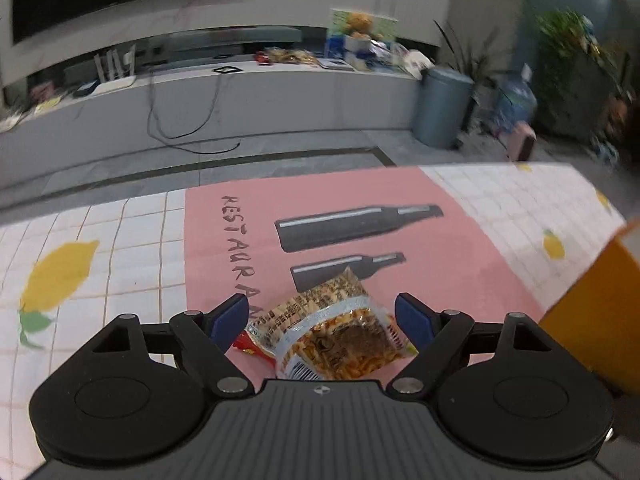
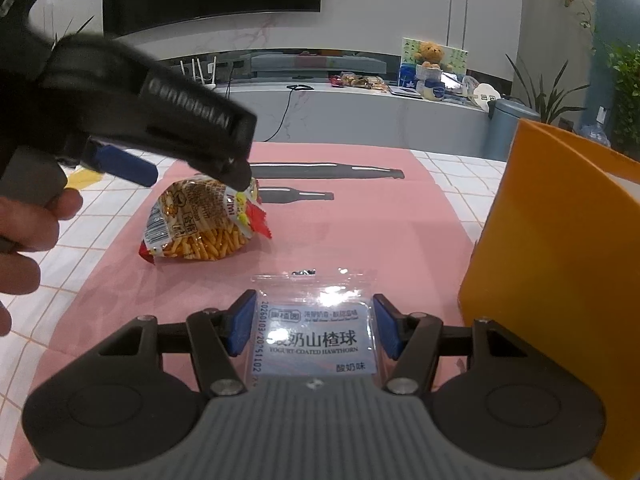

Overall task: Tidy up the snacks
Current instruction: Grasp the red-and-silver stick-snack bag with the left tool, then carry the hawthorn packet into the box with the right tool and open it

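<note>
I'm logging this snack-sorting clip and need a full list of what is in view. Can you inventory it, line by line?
Snack-stick bag: one, clear with orange sticks and red ends, on the pink mat, between the left gripper's fingers.
Yogurt-coated hawthorn packet: one, clear with a pale blue label, between the right gripper's pads.
Orange box: one, on the table's right side.
Pink mat: one, printed with dark bottles, mid-table.
Tablecloth: one, white grid with yellow lemons.
Bin: one, grey, on the floor behind.
Teddy bear: one, brown, on the far counter.
Left gripper: black, blue pads, open around the bag.
Right gripper: black, blue pads.
Hand: one, holding the left gripper.
</note>
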Available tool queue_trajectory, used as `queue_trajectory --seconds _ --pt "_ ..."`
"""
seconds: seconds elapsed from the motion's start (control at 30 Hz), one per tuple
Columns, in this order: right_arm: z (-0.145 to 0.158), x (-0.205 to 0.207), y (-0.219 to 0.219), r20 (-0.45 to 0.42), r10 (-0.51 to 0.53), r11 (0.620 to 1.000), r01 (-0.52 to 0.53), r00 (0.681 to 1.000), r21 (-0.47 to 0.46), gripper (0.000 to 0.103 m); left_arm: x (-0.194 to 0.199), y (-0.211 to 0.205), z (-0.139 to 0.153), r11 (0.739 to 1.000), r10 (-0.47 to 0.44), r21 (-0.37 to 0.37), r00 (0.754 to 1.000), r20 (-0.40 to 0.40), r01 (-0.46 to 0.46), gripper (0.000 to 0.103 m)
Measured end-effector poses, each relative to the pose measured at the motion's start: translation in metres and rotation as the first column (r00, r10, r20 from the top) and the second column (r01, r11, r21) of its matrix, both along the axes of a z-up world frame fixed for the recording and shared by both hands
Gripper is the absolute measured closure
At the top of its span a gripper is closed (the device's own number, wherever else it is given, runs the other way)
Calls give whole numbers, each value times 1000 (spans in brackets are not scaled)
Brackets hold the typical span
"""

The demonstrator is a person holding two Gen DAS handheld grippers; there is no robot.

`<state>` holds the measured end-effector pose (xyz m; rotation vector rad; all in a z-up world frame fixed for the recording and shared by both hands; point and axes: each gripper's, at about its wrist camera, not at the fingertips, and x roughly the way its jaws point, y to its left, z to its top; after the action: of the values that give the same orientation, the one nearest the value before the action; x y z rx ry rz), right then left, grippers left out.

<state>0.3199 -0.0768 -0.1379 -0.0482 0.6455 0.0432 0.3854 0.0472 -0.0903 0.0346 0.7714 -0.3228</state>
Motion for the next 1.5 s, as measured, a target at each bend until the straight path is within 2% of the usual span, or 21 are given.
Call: queue_trajectory --seconds 0.13,0.23,0.33,0.37,0.4,0.43,0.47,0.57,0.77,0.93,1.07,1.13,1.23,1.33,1.5 --pt "0 0 -1 -1 3 1000 -3 1000 2 43 3 -3 -13 997 -81 -18 996 -34 80 2" --pt "0 0 -1 -1 2 1000 -2 1000 2 43 6 -8 -23 997 -76 15 996 -55 77 1" --pt "0 0 -1 -1 2 1000 -2 1000 3 43 9 -4 -29 997 -68 -48 995 -71 64 0" --pt "0 0 -1 -2 2 1000 -2 1000 3 43 10 0 -29 996 -51 -82 995 -82 44 6" --pt "0 0 0 -2 2 1000 -2 1000 3 43 11 4 -28 994 -32 -106 996 -83 23 30" --pt "0 0 0 -2 2 1000 -1 1000 2 43 12 8 -26 994 -3 -112 996 -90 -7 39" --pt "0 0 0 -2 2 1000 -2 1000 2 43 12 10 -25 994 22 -103 995 -100 -33 42" --pt "1 0 0 -2 4 1000 -4 1000 2 43 9 14 -22 995 17 -93 993 -116 -27 46" --pt "1 -1 -4 -4 15 1000 -15 1000 15 43 -5 20 -19 995 37 -89 988 -147 -50 47" --pt "2 -18 -1 -5 59 998 -59 998 4 43 -27 22 -18 994 58 -88 987 -150 -71 48" --pt "4 -41 2 -5 105 994 -105 994 -12 43 -46 20 -15 992 89 -72 982 -169 -102 48" --pt "5 -52 1 -23 118 993 -118 993 9 43 -55 19 -11 991 109 -61 976 -189 -122 49" --pt "8 -70 3 -36 165 986 -165 986 -9 44 -75 15 -4 991 124 -28 977 -176 -131 49" --pt "8 -93 7 -19 210 976 -211 978 -61 44 -100 21 2 984 149 -68 972 -181 -164 49" --pt "13 -123 -2 -20 235 971 -236 972 -31 44 -134 23 12 982 157 -75 972 -174 -172 49"
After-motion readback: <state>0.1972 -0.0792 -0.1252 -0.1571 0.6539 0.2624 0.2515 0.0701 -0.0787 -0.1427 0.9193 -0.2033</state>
